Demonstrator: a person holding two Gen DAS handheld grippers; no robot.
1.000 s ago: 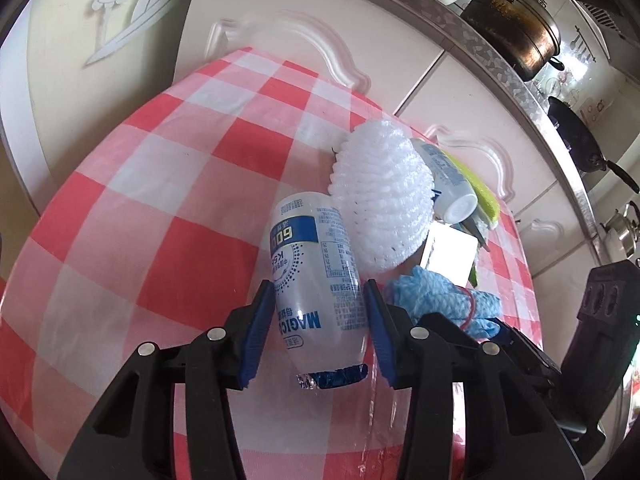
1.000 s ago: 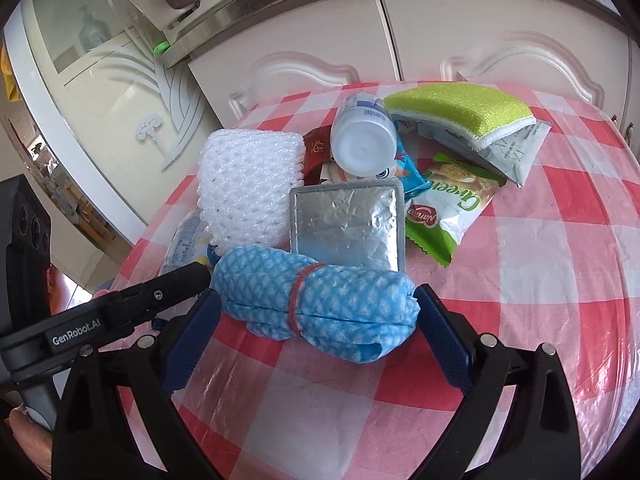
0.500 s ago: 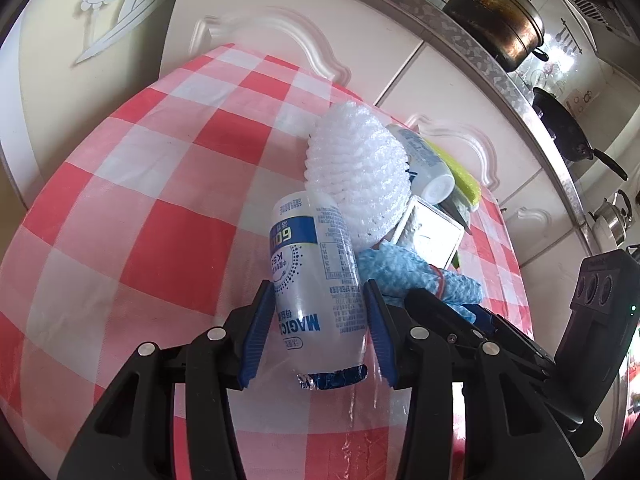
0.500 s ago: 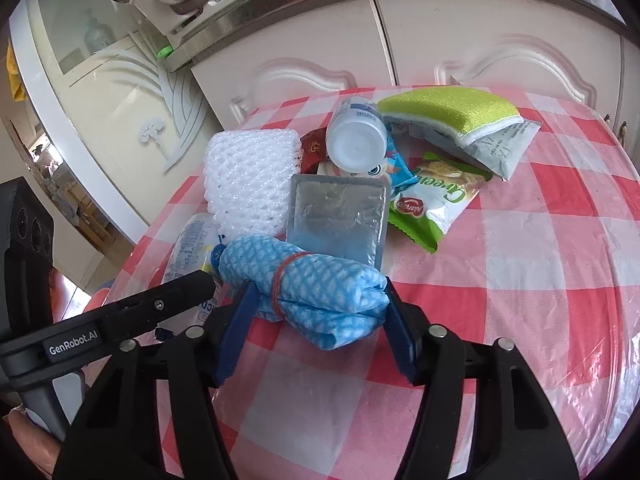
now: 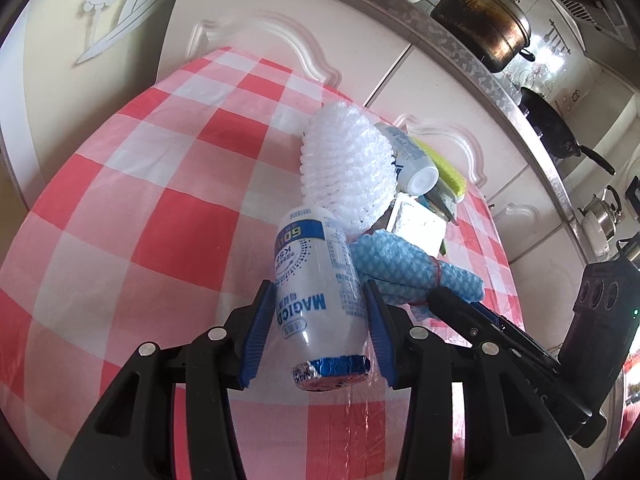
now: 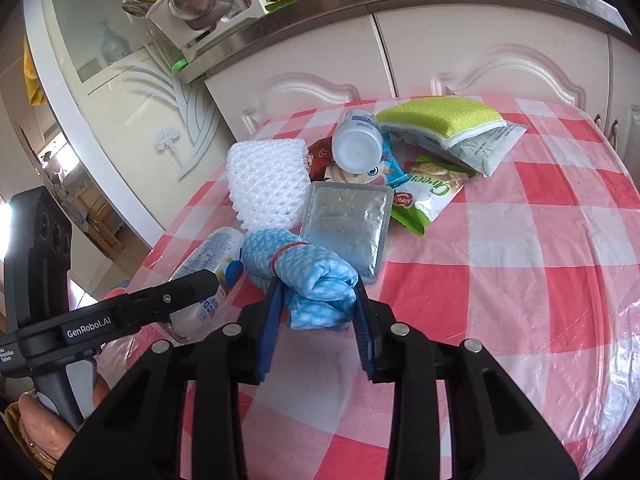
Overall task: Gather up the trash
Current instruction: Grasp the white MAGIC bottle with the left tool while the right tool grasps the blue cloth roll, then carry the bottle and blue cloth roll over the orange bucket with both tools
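Two grippers are at work over the red-and-white checked table [image 6: 540, 216], one in each of my hands. My left gripper [image 5: 318, 320] is clamped on a white plastic bottle [image 5: 316, 292] with blue print; its blue pads press both sides of the bottle, whose foil-topped end points back toward me. My right gripper [image 6: 316, 312] is closing its jaws on a rolled blue cloth [image 6: 308, 272] bound with a red rubber band, and the pads already squeeze the roll from both sides. The cloth lies just beside the bottle, touching it in the left view.

Behind them the rest of the litter sits in a heap near the table's far edge: a white foam net sleeve [image 6: 268, 184], a flat silver foil pack [image 6: 346, 224] touching the cloth, a second small white bottle [image 6: 358, 144] lying on its side, a green snack wrapper [image 6: 428, 192], and a yellow-green sponge [image 6: 440, 116] resting on a pale packet [image 6: 488, 148]. Cream cupboard doors [image 6: 460, 52] stand beyond the table.
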